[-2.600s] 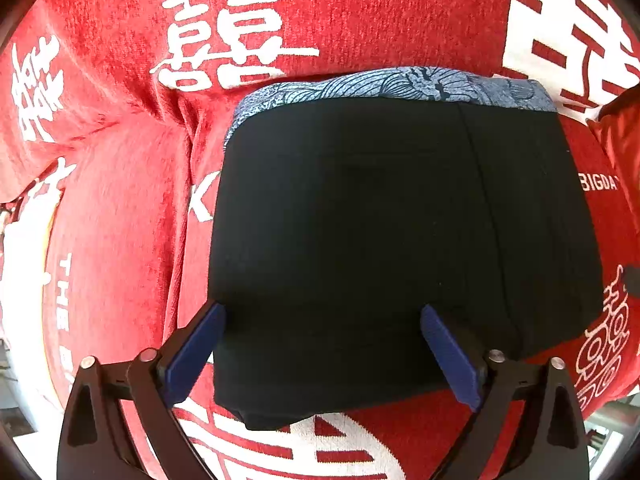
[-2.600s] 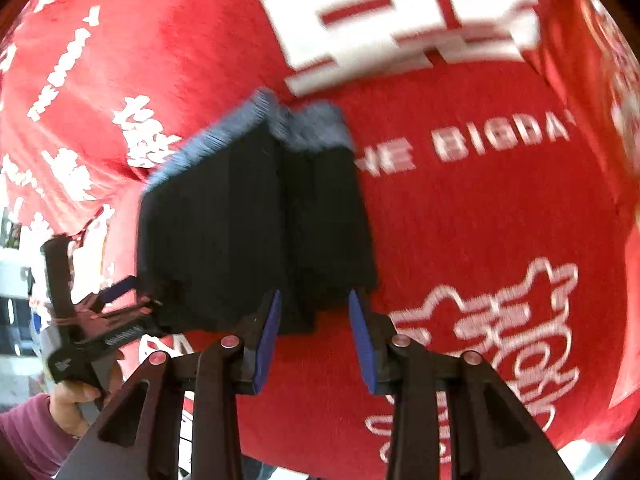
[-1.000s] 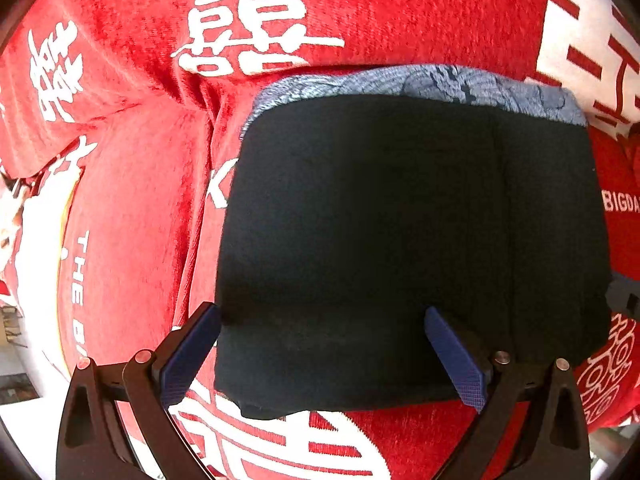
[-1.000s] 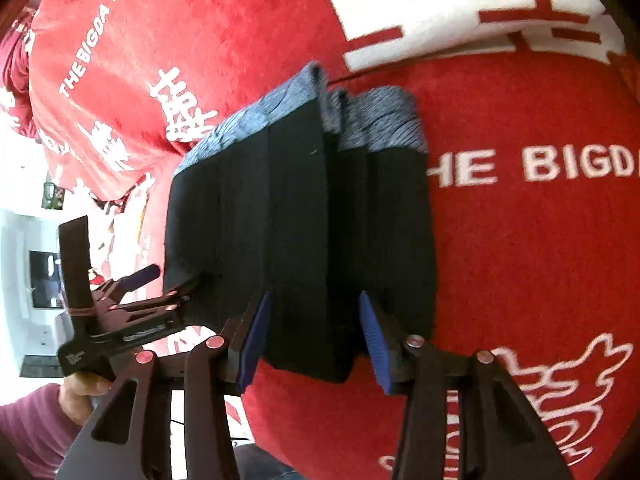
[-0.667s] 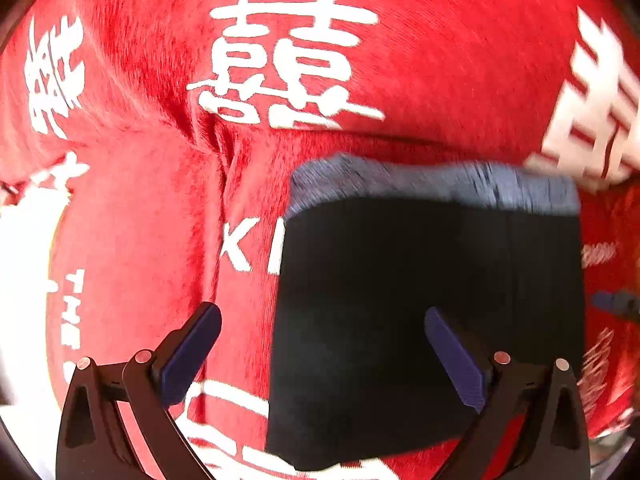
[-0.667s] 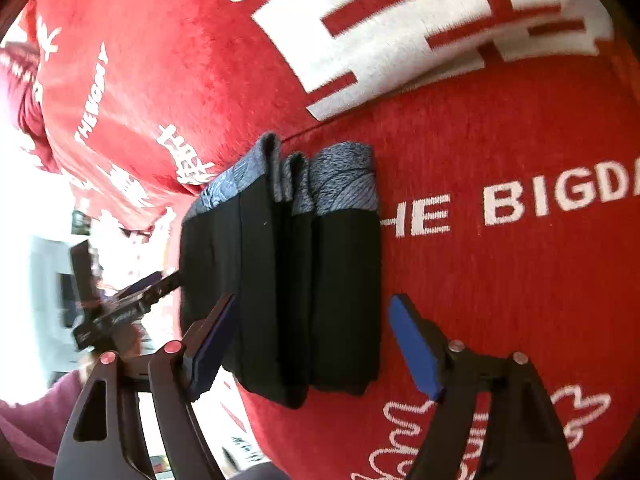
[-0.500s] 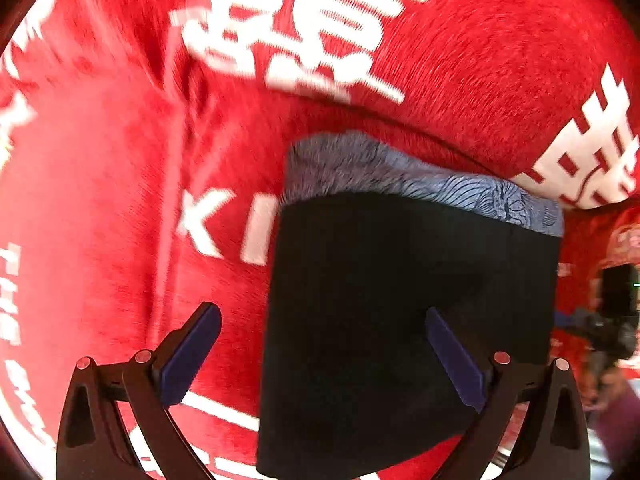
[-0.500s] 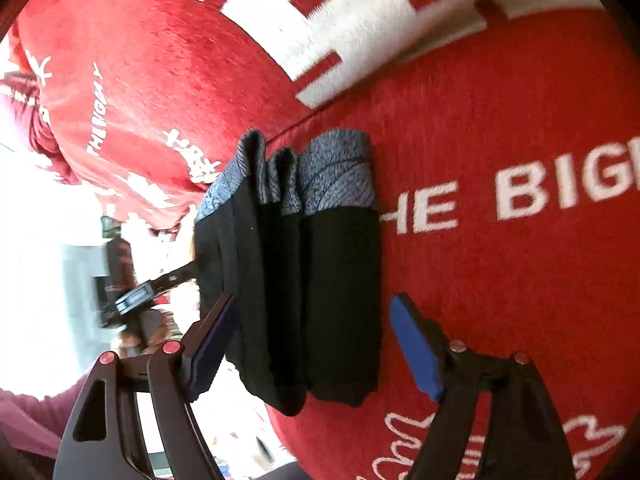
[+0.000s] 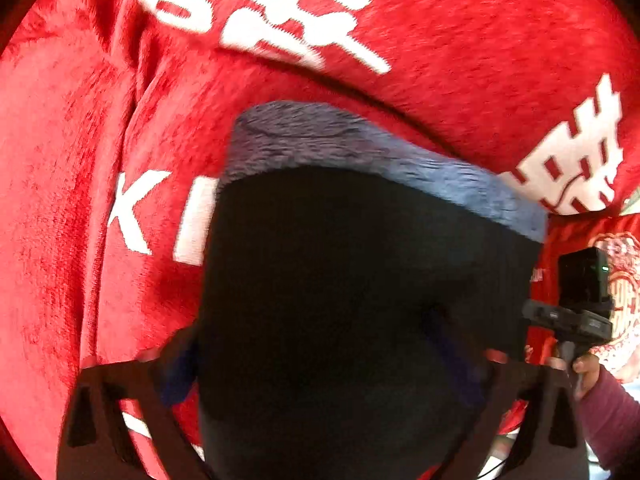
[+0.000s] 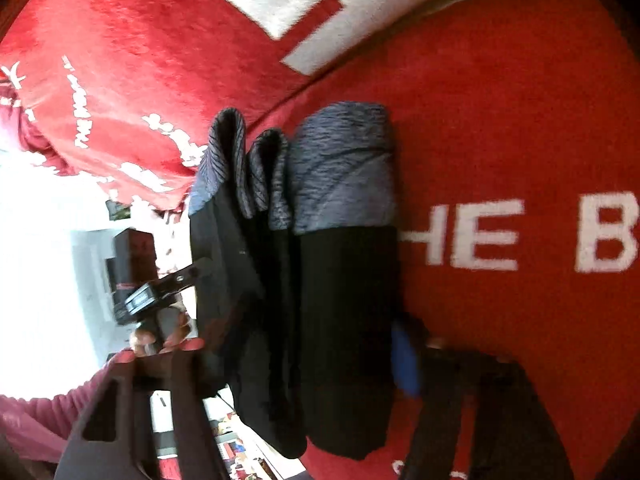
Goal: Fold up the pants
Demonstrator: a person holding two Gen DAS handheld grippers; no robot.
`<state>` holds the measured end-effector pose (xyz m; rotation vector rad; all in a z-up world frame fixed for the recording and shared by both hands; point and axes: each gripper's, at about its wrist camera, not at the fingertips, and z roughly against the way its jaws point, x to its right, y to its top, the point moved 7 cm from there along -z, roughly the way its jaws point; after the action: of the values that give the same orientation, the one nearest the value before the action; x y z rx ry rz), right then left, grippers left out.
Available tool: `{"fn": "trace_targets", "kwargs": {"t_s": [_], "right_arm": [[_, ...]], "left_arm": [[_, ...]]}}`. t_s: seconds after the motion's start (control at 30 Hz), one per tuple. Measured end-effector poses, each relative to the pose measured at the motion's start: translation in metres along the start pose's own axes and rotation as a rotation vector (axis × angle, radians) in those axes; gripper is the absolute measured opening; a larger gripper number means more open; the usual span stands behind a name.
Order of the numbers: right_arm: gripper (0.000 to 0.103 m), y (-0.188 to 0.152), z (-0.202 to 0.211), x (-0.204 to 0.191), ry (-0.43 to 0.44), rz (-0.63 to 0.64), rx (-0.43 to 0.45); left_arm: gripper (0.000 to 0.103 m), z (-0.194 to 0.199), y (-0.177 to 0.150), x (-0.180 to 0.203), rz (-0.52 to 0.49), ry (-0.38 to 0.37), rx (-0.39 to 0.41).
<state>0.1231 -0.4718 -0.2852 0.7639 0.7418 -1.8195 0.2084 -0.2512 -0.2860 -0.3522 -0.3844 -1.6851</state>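
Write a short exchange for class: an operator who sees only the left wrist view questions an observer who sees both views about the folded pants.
Operator: My left wrist view shows one flat black face of the pants under a blue-grey band. How many layers are there?
Observer: The right wrist view catches the pants edge-on. The waistband shows three folds side by side.
Operator: I see only the body of the right gripper at my edge. How do its jaws stand?
Observer: The right gripper has its jaws spread, one on either side of the stack. Its blue pad is next to the outermost fold, on the side of the red blanket.
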Motion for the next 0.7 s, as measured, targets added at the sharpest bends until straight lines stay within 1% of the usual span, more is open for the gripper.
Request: {"fn": "trace_targets", "kwargs": {"t_s": [0.03,0.07,0.13,0.2,0.23,0.3,0.4,0.53,0.6,0.63,0.67,0.7], "right_arm": [[0.048,-0.001,0.001,-0.001,0.009,-0.014,0.004],[0.046,-0.003,0.004,-0.006,0.007,-0.01,0.014],[0.039,-0.005,0.008,-0.017,0.014,0.005,0.033],[0.036,-0.008,0.013,-0.028,0.056,-0.004,0.05],[0.036,-0.01,0.017,-0.033,0.075,-0.009,0.056],[0.036,-0.019,0.021,-0.045,0.096,-0.005,0.058],[0.036,-0.038,0.022,-0.062,0.123,-0.004,0.042],[0.036,-0.07,0.018,-0.073,0.166,-0.03,0.025],[0.036,-0.086,0.012,-0.072,0.181,-0.05,0.022],[0.036,-0.092,0.005,-0.069,0.179,-0.063,0.018],[0.036,-0.099,-0.003,-0.063,0.153,-0.077,0.009],[0.038,-0.105,-0.009,-0.057,0.111,-0.077,-0.002]], "left_arm": [[0.08,0.005,-0.001,0.003,-0.006,0.006,0.011],[0.076,0.01,-0.003,0.007,-0.016,0.008,0.021],[0.064,0.023,-0.007,0.012,-0.019,0.006,0.035],[0.059,0.033,-0.011,0.014,-0.014,-0.01,0.036],[0.059,0.039,-0.014,0.016,-0.012,-0.019,0.034],[0.059,0.049,-0.02,0.018,-0.021,-0.013,0.029],[0.059,0.069,-0.034,0.017,-0.034,-0.006,0.019],[0.059,0.089,-0.06,0.001,-0.028,0.002,0.007],[0.059,0.087,-0.075,-0.009,-0.032,0.026,-0.008],[0.06,0.081,-0.081,-0.015,-0.038,0.051,-0.02],[0.06,0.073,-0.086,-0.019,-0.045,0.074,-0.032],[0.069,0.066,-0.09,-0.023,-0.047,0.104,-0.039]]}}
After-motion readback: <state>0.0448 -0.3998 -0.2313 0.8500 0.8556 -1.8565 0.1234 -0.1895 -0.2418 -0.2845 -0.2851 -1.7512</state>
